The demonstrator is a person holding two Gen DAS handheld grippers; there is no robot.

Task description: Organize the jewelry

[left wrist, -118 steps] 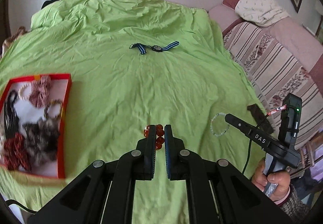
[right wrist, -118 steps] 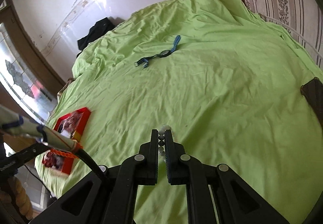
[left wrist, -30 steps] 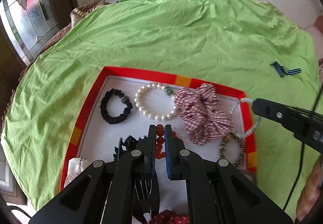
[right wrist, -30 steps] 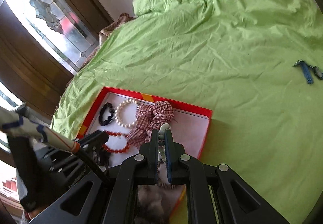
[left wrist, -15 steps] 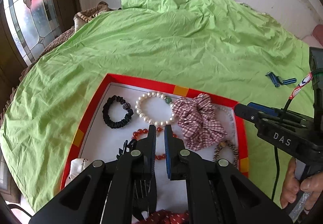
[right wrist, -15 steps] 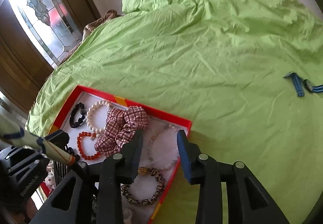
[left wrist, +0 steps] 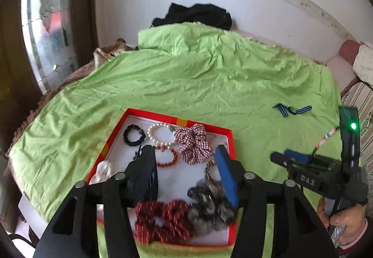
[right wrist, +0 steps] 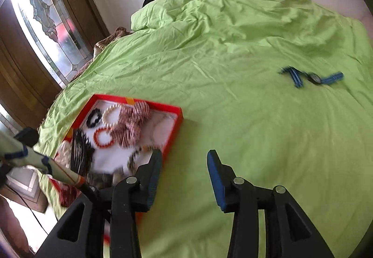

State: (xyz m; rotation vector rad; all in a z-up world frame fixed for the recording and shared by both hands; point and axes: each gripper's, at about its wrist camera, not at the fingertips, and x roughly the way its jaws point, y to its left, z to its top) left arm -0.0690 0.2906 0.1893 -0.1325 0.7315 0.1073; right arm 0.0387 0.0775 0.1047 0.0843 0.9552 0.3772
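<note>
A red-rimmed tray (left wrist: 177, 116) with a white floor lies on the green sheet (left wrist: 209, 76). In it are a red bead bracelet (left wrist: 166, 157), a pearl bracelet (left wrist: 162, 134), a black bracelet (left wrist: 134, 135), a plaid scrunchie (left wrist: 194, 142) and other hair ties. My left gripper (left wrist: 184, 164) hangs over the tray, its jaws opening with nothing between them. My right gripper (right wrist: 184, 164) is over the sheet just right of the tray (right wrist: 179, 116), its jaws also opening and empty. A pale bead bracelet (right wrist: 160, 128) lies blurred in the tray's far right corner. A blue-strapped watch (right wrist: 312, 77) lies farther off on the sheet.
A black garment (left wrist: 195, 14) lies at the bed's far end by the wall. A stained-glass door (right wrist: 46, 25) stands to the left and a striped sofa (left wrist: 359, 97) to the right. A hand (left wrist: 345, 220) holds the right gripper (left wrist: 281, 155) beside the tray.
Both grippers have opened. The red bead bracelet and the pale bead bracelet left the jaws and now lie in the tray. Both grippers rose and drew back, the right one swinging right.
</note>
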